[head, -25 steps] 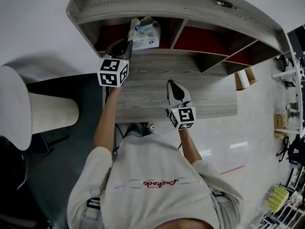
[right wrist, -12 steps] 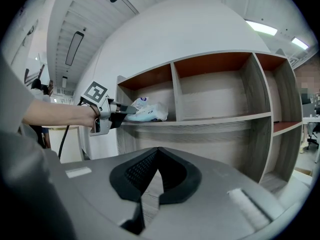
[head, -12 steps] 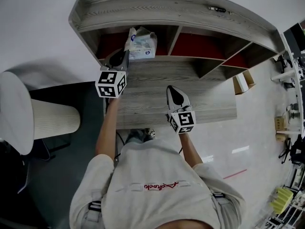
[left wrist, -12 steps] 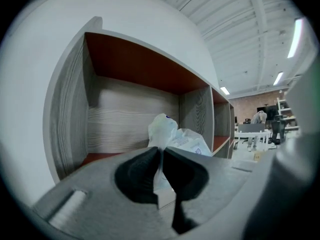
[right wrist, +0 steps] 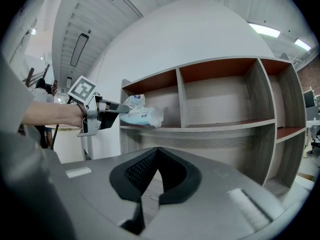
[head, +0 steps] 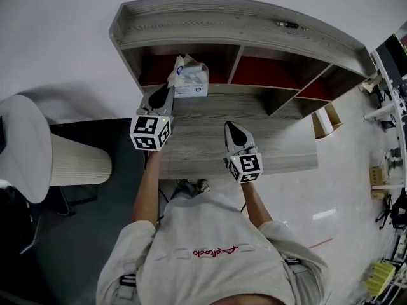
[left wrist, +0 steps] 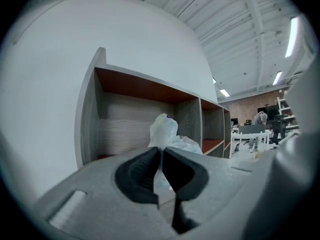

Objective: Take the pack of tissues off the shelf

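The pack of tissues (head: 191, 80) sat at the front of the shelf's (head: 254, 27) leftmost compartment, a soft, pale, crinkled plastic bundle. We had our left gripper (head: 166, 89) pinched tight on its gathered wrapper end. The shelf was grey wood-grain, curved, with red-brown panels inside. Our right gripper (head: 230, 127) hung before the shelf's middle, jaws together, empty.

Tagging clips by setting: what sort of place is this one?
Probably a workshop or lab hall: high ribbed ceiling with strip lights, glossy pale floor, cluttered wire racks right of the grey wood-grain shelf unit.
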{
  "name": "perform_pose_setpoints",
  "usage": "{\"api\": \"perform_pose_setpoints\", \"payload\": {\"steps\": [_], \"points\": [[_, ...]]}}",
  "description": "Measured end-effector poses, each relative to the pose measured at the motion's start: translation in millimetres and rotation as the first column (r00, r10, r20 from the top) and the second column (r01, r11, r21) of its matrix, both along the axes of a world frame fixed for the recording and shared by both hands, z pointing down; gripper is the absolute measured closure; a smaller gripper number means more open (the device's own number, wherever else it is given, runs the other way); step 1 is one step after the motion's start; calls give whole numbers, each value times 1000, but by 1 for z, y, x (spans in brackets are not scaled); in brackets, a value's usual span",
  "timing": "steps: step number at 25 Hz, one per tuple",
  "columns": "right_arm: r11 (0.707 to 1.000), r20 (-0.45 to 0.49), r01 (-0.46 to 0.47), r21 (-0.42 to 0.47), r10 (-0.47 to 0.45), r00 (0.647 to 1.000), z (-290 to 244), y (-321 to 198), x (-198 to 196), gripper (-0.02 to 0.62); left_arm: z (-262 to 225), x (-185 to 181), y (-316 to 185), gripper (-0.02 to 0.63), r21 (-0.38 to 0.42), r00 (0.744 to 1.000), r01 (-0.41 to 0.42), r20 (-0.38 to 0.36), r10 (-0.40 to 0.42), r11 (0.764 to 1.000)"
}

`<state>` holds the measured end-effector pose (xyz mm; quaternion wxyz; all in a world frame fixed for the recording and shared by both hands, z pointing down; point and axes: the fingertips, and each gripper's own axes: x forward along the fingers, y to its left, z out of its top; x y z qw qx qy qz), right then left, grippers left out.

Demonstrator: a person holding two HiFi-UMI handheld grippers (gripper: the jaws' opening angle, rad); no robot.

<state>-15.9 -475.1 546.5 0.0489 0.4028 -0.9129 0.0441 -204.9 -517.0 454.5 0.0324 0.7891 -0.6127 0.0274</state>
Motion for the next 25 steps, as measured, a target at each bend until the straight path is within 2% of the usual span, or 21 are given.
{"api": "perform_pose_setpoints", "payload": {"steps": [11, 25], "points": [[999, 11, 24, 23, -24, 1000, -11, 12, 0, 588, 15, 11, 51, 595, -10, 999, 27, -21, -27, 1000], [999, 23, 38, 14, -38, 999, -7, 35, 10, 588, 57, 32, 101, 597, -46, 997, 51, -62, -54, 998]]}}
